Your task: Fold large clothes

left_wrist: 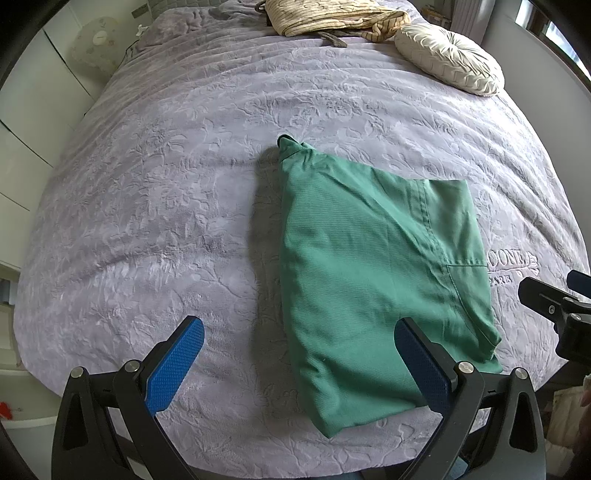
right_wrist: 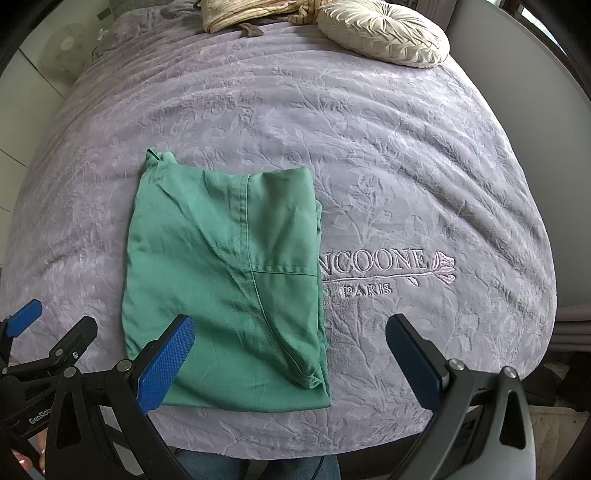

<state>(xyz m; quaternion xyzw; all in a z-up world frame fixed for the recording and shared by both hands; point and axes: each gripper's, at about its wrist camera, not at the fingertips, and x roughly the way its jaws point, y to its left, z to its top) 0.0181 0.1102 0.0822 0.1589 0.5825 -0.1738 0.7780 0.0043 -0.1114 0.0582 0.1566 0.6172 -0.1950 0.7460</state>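
Green garment [left_wrist: 373,266] is folded into a compact rectangle and lies flat on the lavender bedspread [left_wrist: 166,192], toward the near edge of the bed. One small corner sticks out at its far left end. Seams and a pocket line show on the top layer.

My left gripper [left_wrist: 299,365] has its jaws spread wide, nothing between them. It hangs over the near edge; in the left wrist view its right blue pad [left_wrist: 424,365] overlaps the garment's near right part, and I can't tell if it touches the cloth. Left pad is over bare bedspread.

My right gripper [right_wrist: 291,362] is also wide apart and empty. In the right wrist view its left pad [right_wrist: 166,365] overlaps the garment's near left corner; contact unclear. Right pad is over bare bedspread, near the embroidered "PARIS" lettering [right_wrist: 365,290], which the garment partly covers on its right side.

Far end of bed: a round cream pleated cushion [right_wrist: 384,31] at right, a striped beige cloth [right_wrist: 251,13] bunched to its left. Both well apart from the garment.
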